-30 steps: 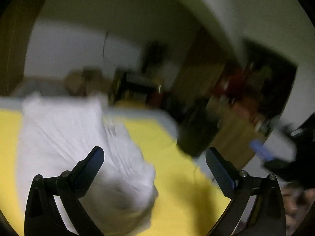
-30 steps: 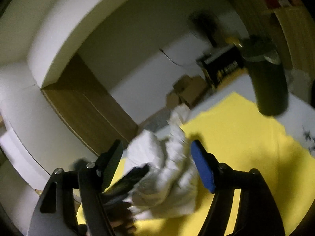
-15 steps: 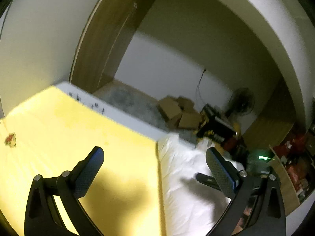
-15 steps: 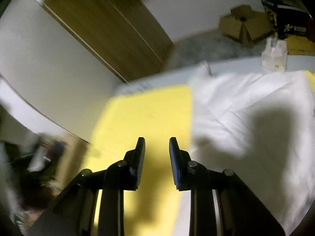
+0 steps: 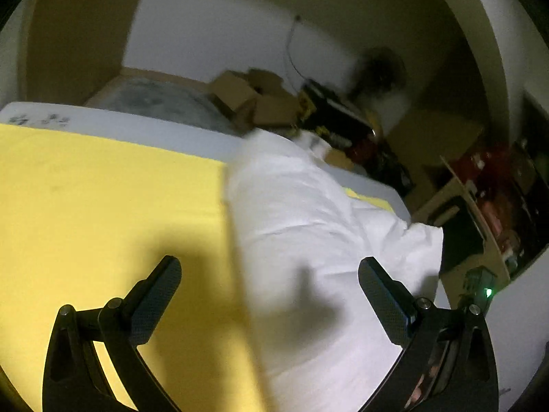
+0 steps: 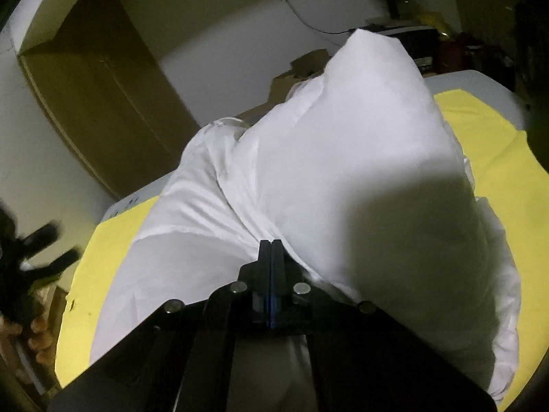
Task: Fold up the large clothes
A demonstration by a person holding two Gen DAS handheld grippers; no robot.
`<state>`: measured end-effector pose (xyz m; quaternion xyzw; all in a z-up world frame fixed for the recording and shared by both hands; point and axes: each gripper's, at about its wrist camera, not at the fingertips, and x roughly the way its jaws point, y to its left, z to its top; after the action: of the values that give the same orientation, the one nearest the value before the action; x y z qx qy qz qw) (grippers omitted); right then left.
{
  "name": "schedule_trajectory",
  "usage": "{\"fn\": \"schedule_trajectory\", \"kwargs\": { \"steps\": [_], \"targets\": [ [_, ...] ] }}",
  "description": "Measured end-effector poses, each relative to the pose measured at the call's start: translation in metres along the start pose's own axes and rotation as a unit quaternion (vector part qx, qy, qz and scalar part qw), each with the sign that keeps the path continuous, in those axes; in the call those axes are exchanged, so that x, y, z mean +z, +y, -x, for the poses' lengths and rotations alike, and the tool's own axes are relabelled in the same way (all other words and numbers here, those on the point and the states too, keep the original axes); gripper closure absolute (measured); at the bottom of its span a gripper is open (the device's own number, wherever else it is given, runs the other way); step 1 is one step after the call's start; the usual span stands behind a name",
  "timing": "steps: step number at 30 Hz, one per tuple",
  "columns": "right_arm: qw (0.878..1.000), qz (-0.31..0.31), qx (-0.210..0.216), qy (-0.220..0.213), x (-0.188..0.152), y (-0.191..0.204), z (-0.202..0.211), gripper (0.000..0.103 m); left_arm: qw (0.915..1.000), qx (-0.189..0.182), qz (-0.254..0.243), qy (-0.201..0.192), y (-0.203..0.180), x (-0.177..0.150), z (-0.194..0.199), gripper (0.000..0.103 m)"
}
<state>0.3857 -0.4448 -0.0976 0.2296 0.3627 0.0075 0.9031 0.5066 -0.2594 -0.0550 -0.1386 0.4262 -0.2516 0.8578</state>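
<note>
A large white garment (image 5: 308, 226) lies on a yellow sheet (image 5: 103, 199) covering the bed. My left gripper (image 5: 271, 281) is open and empty, hovering above the garment's left edge where it meets the yellow sheet. In the right wrist view the garment (image 6: 343, 158) is lifted into a raised fold. My right gripper (image 6: 271, 247) is shut on a pinch of the white cloth and holds it up over the yellow sheet (image 6: 507, 171). The left gripper (image 6: 41, 250) shows blurred at the far left of that view.
Cardboard boxes (image 5: 250, 96) and a black box (image 5: 329, 110) sit on the floor beyond the bed. A fan (image 5: 381, 68) stands by the wall. Shelves with red items (image 5: 494, 185) are at the right. A wooden wardrobe (image 6: 96, 79) stands behind the bed.
My right gripper has shut on the white garment and lifted a fold of it. My left gripper has stayed open and swung right, over the garment's edge.
</note>
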Motion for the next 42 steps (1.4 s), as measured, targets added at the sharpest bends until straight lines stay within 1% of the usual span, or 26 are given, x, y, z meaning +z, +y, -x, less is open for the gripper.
{"fn": "schedule_trajectory", "kwargs": {
  "steps": [2,4,5,6,7,8,9,10,11,12,13,15,16,18,19,21,22,24,25,27,31,35,40,42],
  "targets": [
    [1.0,0.004,0.009,0.012,0.001,0.0,-0.009,0.103,0.9998,-0.001,0.005,0.018,-0.024,0.01,-0.023,0.001],
    [0.999,0.007,0.025,0.024,0.0,-0.001,-0.013,0.103,0.9997,-0.001,0.01,0.022,-0.042,0.015,-0.034,0.001],
    [0.999,0.003,0.037,0.03,0.001,-0.001,-0.009,0.098,0.9995,-0.003,0.018,0.024,-0.047,0.017,-0.036,0.001],
    [0.998,-0.01,0.061,0.031,0.005,-0.002,0.001,0.096,0.9995,-0.008,0.019,0.023,-0.053,0.019,-0.034,0.001],
    [0.996,-0.023,0.088,0.019,0.009,-0.002,0.015,0.096,0.9996,-0.006,0.016,0.022,-0.057,0.02,-0.033,0.001],
    [0.995,-0.024,0.102,0.0,0.013,-0.001,0.032,0.096,0.9998,-0.003,0.007,0.02,-0.059,0.022,-0.031,0.001],
    [0.994,-0.013,0.102,-0.021,0.017,-0.001,0.05,0.091,0.9999,-0.002,0.002,0.016,-0.061,0.023,-0.029,0.001],
    [0.995,0.005,0.089,-0.046,0.022,-0.002,0.067,0.087,0.9999,0.002,0.0,0.015,-0.061,0.026,-0.029,0.001],
    [0.996,0.007,0.071,-0.052,0.023,-0.007,0.071,0.077,0.9998,0.006,0.003,0.017,-0.06,0.029,-0.033,0.001],
    [0.998,0.007,0.047,-0.049,0.024,-0.01,0.066,0.072,0.9998,0.005,0.008,0.018,-0.059,0.031,-0.034,0.001],
    [0.999,0.002,0.036,-0.034,0.025,-0.02,0.055,0.072,0.9998,0.004,0.013,0.017,-0.057,0.032,-0.036,0.001],
    [0.999,-0.013,0.05,0.013,0.014,-0.039,0.026,0.076,0.9996,0.012,0.017,0.02,-0.055,0.032,-0.048,0.001],
    [0.998,-0.011,0.058,0.024,0.008,-0.042,0.015,0.076,0.9992,0.016,0.012,0.034,-0.055,0.032,-0.063,0.001],
    [0.998,0.007,0.056,0.021,0.001,-0.037,0.002,0.076,0.9976,0.025,0.02,0.062,-0.051,0.027,-0.089,0.002],
    [0.998,0.008,0.058,0.026,0.0,-0.033,-0.006,0.076,0.9955,0.032,0.03,0.083,-0.044,0.026,-0.103,0.003],
    [0.997,0.02,0.059,0.039,0.007,-0.03,-0.023,0.076,0.9947,0.045,0.034,0.086,-0.035,0.028,-0.111,0.003],
    [0.997,0.024,0.061,0.045,0.009,-0.03,-0.031,0.076,0.9946,0.045,0.033,0.087,-0.032,0.029,-0.113,0.003],
    [0.995,0.009,0.081,0.055,0.009,-0.041,-0.045,0.079,0.9939,0.046,0.022,0.098,-0.03,0.029,-0.117,0.003],
    [0.994,0.001,0.091,0.062,0.014,-0.049,-0.055,0.079,0.9934,0.049,0.015,0.103,-0.03,0.028,-0.12,0.003],
    [0.993,0.002,0.097,0.069,0.018,-0.053,-0.062,0.079,0.9917,0.06,0.004,0.114,-0.029,0.025,-0.128,0.003],
    [0.994,0.015,0.086,0.071,0.019,-0.054,-0.067,0.079,0.9898,0.065,0.015,0.126,-0.017,0.016,-0.145,0.001],
    [0.994,0.029,0.072,0.075,0.025,-0.051,-0.079,0.079,0.9904,0.064,0.017,0.121,-0.005,0.009,-0.153,0.0],
    [0.995,0.042,0.061,0.071,0.028,-0.05,-0.087,0.08,0.9911,0.088,0.0,0.099,-0.009,0.001,-0.156,0.0],
    [0.995,0.045,0.058,0.069,0.023,-0.049,-0.083,0.08,0.992,0.092,-0.004,0.087,-0.01,-0.002,-0.155,0.0]
  ]
}}
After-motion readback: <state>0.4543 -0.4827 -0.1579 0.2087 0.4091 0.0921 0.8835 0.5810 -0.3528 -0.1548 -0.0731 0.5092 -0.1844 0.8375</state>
